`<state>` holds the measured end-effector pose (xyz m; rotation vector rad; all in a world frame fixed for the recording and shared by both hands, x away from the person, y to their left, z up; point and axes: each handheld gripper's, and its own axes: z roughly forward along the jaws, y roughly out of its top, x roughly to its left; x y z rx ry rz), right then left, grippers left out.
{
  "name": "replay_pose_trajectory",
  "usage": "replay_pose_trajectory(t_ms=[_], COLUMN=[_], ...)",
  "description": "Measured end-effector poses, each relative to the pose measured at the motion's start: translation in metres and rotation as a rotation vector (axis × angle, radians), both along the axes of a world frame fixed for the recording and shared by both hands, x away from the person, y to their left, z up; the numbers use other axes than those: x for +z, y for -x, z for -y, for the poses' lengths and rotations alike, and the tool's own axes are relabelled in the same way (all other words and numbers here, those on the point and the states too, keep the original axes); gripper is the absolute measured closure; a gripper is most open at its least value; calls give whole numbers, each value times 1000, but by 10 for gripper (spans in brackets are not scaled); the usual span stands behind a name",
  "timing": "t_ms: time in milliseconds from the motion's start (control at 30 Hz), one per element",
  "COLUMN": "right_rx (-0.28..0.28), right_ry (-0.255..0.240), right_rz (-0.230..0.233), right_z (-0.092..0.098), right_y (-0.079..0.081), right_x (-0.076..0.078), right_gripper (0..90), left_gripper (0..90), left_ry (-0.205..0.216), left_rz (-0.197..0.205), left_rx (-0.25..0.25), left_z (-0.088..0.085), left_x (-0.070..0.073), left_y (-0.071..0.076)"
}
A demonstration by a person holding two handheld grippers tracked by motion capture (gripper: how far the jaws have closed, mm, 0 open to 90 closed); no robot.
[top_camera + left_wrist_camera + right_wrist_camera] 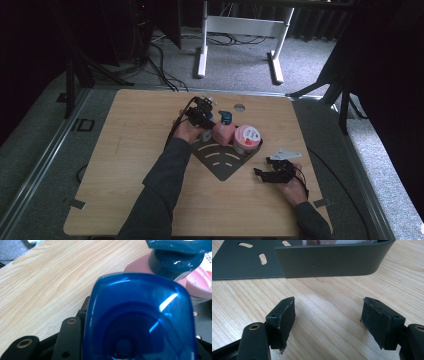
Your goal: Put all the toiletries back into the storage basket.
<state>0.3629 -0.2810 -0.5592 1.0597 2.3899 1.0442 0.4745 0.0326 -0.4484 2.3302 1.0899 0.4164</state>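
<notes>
A translucent blue cup-like object [140, 317] sits between the jaws of my left gripper [202, 117], which is shut on it. It is held just left of a pink pump bottle [223, 132] with a blue pump head [175, 262]. The bottle and a pink jar with a white lid [247, 138] stand at the back of a dark grey slotted rack [220, 162]. My right gripper [332, 315] rests low over the wood by the rack's right corner, open with nothing between its pads. The rack's upright wall [332, 262] lies right ahead of it.
The wooden table [125, 165] has a round cable hole [239, 107] near its far edge. Bare wood stretches left of the rack and along the front. A white desk frame [240, 30] and loose cables lie on the floor beyond.
</notes>
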Motion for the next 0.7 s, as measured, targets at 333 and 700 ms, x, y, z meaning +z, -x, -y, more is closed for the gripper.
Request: replay_pose_trajectory(t_ms=[333,700], right_rx=[0,-1], right_ry=[0,0], right_rz=[0,0], right_z=[0,0], right_y=[0,0], right_x=[0,0], right_gripper=[271,271], left_gripper=[558,556], left_ry=[33,62], left_rz=[18,24], left_rx=[6,12], left_z=[1,1], left_x=[-2,-4], left_y=[-5,-10])
